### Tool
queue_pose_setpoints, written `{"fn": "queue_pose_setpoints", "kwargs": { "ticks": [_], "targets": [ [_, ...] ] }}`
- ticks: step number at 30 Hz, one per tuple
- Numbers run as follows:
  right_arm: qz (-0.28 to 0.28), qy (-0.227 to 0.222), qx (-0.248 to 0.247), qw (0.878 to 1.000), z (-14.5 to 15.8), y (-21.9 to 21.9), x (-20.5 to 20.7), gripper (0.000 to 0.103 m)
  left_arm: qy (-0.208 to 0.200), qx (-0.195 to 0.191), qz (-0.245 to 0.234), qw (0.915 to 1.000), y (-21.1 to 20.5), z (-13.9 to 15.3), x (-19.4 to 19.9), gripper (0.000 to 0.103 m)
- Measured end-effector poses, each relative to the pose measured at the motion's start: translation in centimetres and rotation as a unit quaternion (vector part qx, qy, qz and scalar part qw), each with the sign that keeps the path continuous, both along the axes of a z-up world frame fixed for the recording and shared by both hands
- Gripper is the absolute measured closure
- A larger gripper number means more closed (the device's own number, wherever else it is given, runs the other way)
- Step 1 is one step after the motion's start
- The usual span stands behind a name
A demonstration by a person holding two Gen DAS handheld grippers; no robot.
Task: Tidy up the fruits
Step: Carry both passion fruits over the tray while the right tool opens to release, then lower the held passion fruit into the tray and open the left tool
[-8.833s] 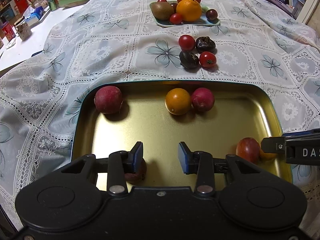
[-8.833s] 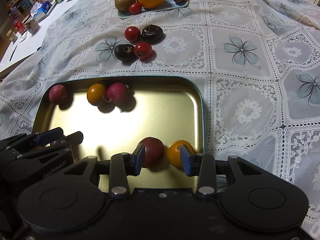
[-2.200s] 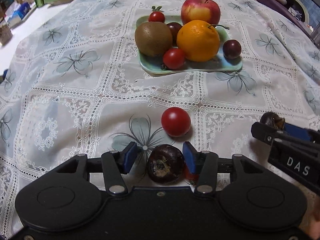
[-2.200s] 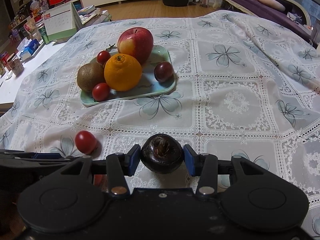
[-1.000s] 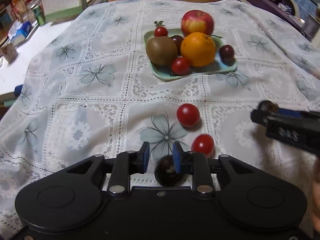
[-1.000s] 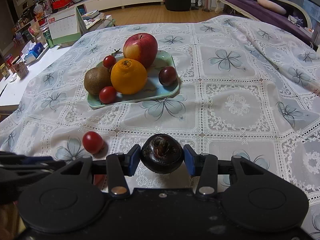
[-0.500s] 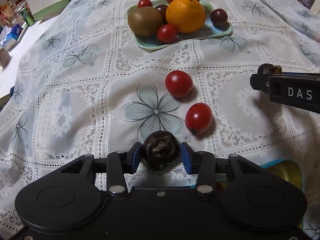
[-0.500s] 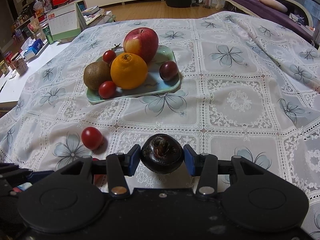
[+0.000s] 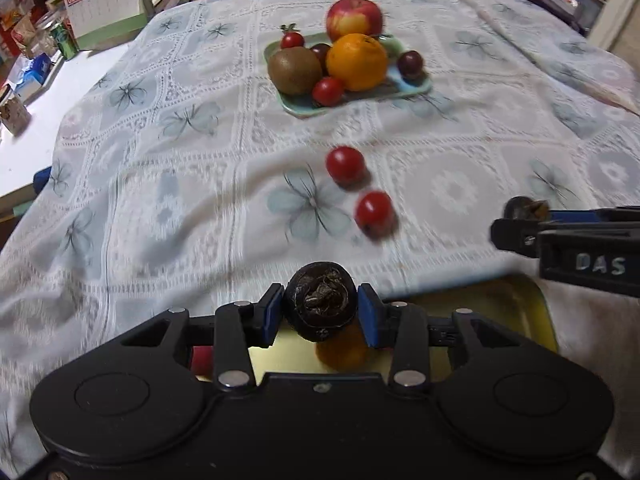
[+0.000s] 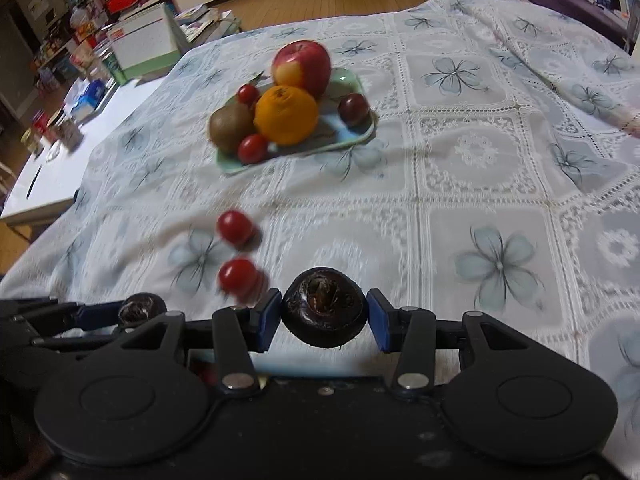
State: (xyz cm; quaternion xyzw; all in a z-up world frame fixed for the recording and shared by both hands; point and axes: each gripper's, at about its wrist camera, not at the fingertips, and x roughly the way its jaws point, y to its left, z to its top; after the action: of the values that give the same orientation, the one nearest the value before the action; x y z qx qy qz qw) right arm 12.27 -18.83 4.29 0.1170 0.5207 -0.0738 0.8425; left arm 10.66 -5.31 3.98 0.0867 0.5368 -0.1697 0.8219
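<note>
Left gripper (image 9: 320, 314) clamps 1 dark fruit (image 9: 321, 300) above the gold tray's (image 9: 516, 304) far edge; right gripper (image 10: 323, 322) clamps the other dark fruit (image 10: 324, 312). Lower each onto bare tray floor, clear of the orange (image 9: 342, 350), then release.

Left gripper (image 9: 320, 316): black housing, blue pads, silver screws. Right gripper (image 10: 323, 318): same build, white "DAS" lettering on side.

Both wrist views look steeply down over the tablecloth (image 9: 192, 184), sharing the far fruit plate (image 10: 352, 136).
</note>
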Motion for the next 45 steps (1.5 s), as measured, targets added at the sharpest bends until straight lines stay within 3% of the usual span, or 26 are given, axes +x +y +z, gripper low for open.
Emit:
{"fn": "queue_pose_setpoints", "kwargs": {
  "ticks": [8, 16, 21, 31, 45],
  "targets": [
    [0.043, 0.035, -0.023, 0.998, 0.4, 3.5, -5.4, 0.056, -0.007, -0.001, -0.009, 0.9999, 2.6, 0.0, -6.0, 0.055],
    [0.030, 0.058, -0.046, 0.997, -0.5, 4.8, -7.4, 0.056, 0.007, -0.010, 0.002, 0.9999, 3.1, -1.5, -9.3, 0.055],
    [0.035, 0.068, -0.056, 0.996, -1.0, 5.3, -7.5, 0.056, 0.028, -0.020, 0.002, 0.9994, 2.6, -2.5, -9.8, 0.055],
    [0.026, 0.094, -0.044, 0.994, -1.9, 5.0, -7.4, 0.055, 0.002, 0.002, 0.007, 1.0000, 2.2, -2.3, -10.5, 0.056],
    [0.031, 0.098, -0.060, 0.993, -1.8, 5.4, -7.4, 0.054, 0.008, -0.004, 0.014, 0.9999, 2.4, -2.2, -10.5, 0.055]
  ]
}}
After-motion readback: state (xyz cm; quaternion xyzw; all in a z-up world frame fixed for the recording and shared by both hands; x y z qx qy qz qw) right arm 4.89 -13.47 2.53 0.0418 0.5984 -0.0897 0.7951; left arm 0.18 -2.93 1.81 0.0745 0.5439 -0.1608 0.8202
